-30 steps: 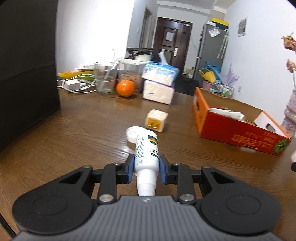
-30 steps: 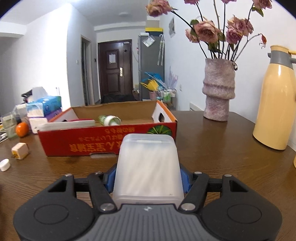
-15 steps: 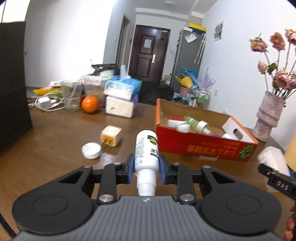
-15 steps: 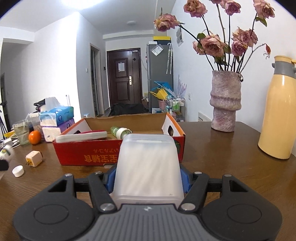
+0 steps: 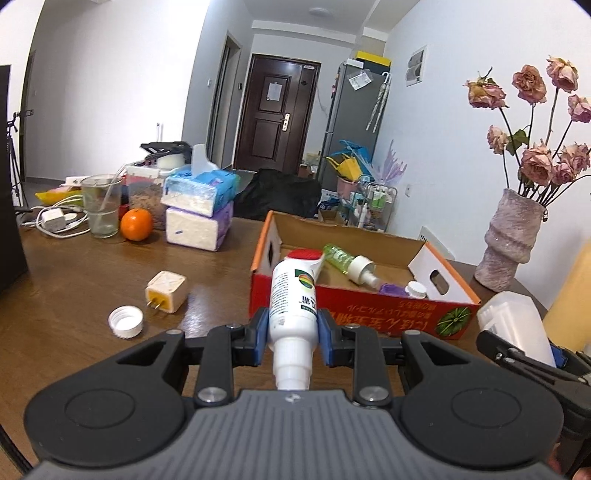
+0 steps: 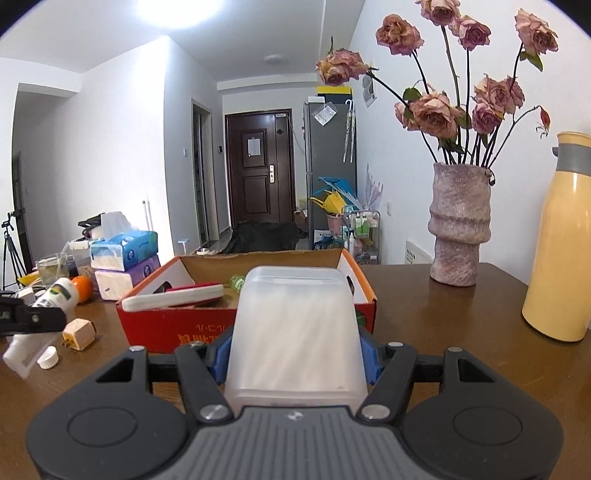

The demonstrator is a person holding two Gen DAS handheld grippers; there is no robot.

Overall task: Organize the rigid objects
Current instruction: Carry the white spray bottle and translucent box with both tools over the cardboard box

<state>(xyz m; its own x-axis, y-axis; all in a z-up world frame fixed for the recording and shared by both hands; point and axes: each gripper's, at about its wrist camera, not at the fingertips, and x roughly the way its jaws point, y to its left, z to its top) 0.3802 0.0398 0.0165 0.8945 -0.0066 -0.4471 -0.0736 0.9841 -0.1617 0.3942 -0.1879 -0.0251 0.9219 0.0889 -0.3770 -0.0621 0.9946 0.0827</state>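
Before red box [image 5: 354,314], loose cap [image 5: 125,320], charger plug [image 5: 165,291]

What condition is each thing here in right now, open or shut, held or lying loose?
left gripper: jaws shut on the white bottle
white bottle: capless, held off the table
right gripper: jaws clamped on the translucent container
translucent container: held
red cardboard box: open, holding items
white cap: loose on the table
plug cube: unplugged, lying loose

Bright ceiling light [image 6: 177,9] glare, even indoor light, sharp focus, fisheye-bent edges.
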